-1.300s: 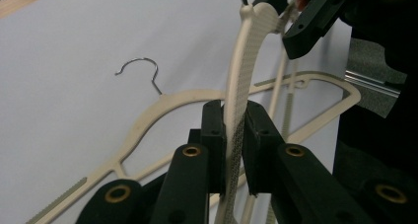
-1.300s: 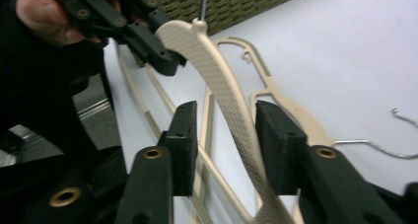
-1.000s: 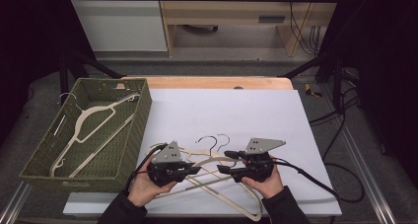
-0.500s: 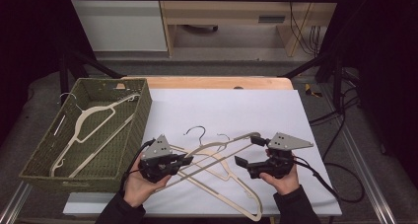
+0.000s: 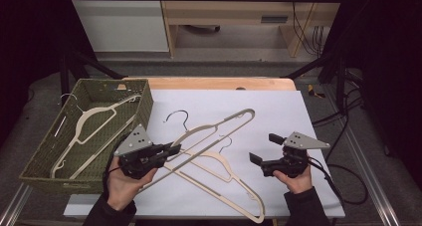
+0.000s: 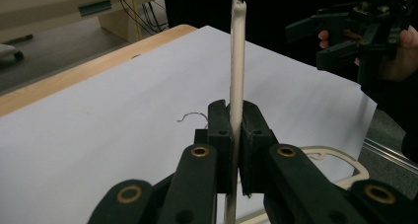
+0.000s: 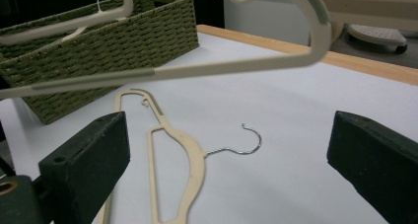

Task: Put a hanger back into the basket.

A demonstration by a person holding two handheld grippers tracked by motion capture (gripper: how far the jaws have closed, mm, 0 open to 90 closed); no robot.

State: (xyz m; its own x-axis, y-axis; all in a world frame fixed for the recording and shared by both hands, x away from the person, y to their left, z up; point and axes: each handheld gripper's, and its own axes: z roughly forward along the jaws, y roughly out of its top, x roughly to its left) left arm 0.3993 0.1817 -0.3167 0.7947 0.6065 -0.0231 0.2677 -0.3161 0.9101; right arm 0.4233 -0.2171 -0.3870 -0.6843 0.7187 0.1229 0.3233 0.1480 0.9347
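Note:
My left gripper [image 5: 172, 149] is shut on the bar of a cream plastic hanger [image 5: 219, 124] and holds it tilted above the white sheet, its wire hook [image 5: 177, 117] pointing to the far side. In the left gripper view both pads clamp that hanger's bar [image 6: 236, 71]. A second cream hanger [image 5: 226, 178] lies flat on the sheet beneath it. My right gripper [image 5: 264, 148] stands to the right of both hangers. Its jaws have just been opening and nothing is between them. In the right gripper view the raised hanger [image 7: 197, 71] crosses above the lying hanger [image 7: 183, 157].
A green woven basket [image 5: 145, 104] stands at the table's left with another cream hanger [image 5: 92, 119] inside. The white sheet [image 5: 278, 106] covers most of the wooden table. Cables trail off the right edge. A dark frame rail runs along the table's front corners.
The left gripper has risen and shifted left, lifting its hanger off the sheet. The right gripper has drawn away to the right and its jaws have spread wide.

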